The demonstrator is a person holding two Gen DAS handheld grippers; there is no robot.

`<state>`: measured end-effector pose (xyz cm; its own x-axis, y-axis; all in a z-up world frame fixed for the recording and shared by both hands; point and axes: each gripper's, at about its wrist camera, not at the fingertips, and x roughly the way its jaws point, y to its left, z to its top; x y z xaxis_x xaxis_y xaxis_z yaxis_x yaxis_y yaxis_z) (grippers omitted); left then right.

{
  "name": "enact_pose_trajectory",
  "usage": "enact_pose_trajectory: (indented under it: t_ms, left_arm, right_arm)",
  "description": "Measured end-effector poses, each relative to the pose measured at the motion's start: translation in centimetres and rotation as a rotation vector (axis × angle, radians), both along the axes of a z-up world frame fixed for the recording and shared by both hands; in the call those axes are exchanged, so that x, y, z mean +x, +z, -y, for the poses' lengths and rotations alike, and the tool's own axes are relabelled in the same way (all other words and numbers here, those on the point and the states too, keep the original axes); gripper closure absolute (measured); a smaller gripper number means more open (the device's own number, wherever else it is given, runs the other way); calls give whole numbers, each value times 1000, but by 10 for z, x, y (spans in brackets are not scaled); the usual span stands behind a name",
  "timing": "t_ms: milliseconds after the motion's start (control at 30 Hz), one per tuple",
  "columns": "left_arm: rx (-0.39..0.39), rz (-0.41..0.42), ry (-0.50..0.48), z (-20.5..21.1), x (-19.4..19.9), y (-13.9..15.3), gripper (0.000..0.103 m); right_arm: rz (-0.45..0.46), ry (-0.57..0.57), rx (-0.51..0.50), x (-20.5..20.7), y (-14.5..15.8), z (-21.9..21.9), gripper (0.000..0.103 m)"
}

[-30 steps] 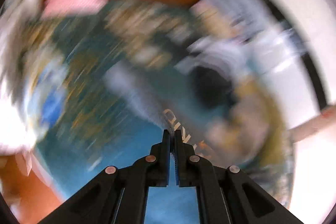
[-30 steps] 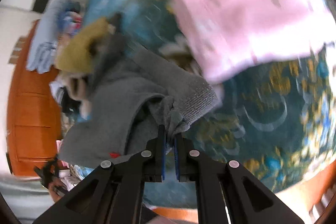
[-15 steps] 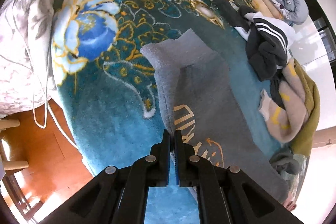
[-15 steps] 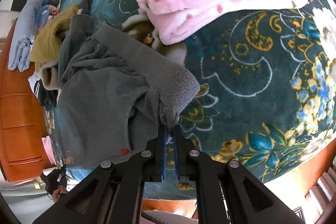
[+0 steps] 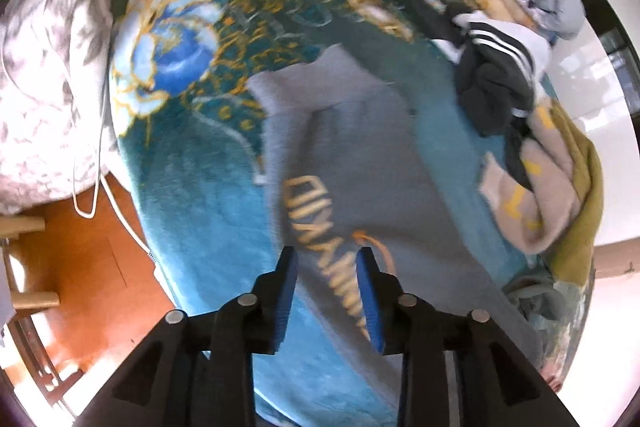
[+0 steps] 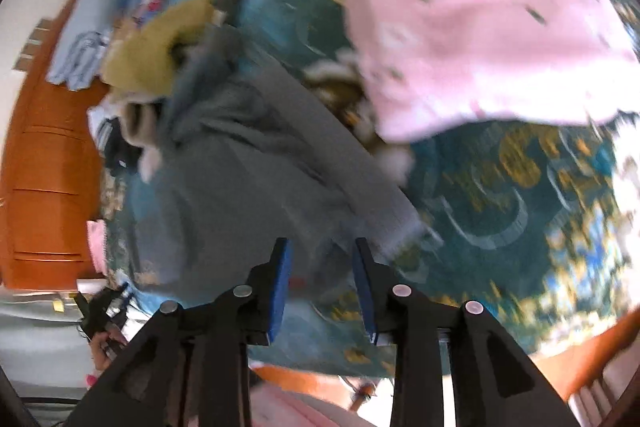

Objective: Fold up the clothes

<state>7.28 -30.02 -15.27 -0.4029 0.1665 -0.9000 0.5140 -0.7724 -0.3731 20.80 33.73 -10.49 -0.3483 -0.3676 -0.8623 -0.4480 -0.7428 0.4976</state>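
The grey sweatshirt [image 5: 372, 155] lay flat on the teal blanket [image 5: 192, 187]. Left gripper [image 5: 327, 263] and right gripper [image 6: 320, 255] hovered above it, jaws spread and just opened, pinching nothing. A clothes heap [image 5: 520, 131] sat at three o'clock, a pink blanket [image 6: 480, 27] at one.

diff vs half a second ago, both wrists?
Both grippers let go. The left gripper was shut on the edge of the grey sweatshirt; its jaws have just been opening, the cloth lying flat below. The right gripper dropped its bunched hem likewise. The pink blanket and clothes pile on the teal bedspread stayed put.
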Motion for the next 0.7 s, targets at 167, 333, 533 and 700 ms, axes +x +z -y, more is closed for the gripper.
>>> enact_pose_trajectory:
  t_ms: [167, 333, 533, 700]
  left_arm:
    - [-82, -58, -155, -48, -7, 30, 60]
    - [-132, -112, -340, -101, -23, 54, 51]
    - [-145, -103, -481, -158, -41, 50, 49]
    - [-143, -72, -537, -183, -48, 39, 49]
  right_arm:
    - [-87, 46, -54, -70, -10, 20, 64]
    - [-97, 65, 58, -134, -30, 24, 55]
    - [-71, 70, 140, -175, -58, 12, 51]
    - [-70, 112, 63, -194, -73, -4, 44]
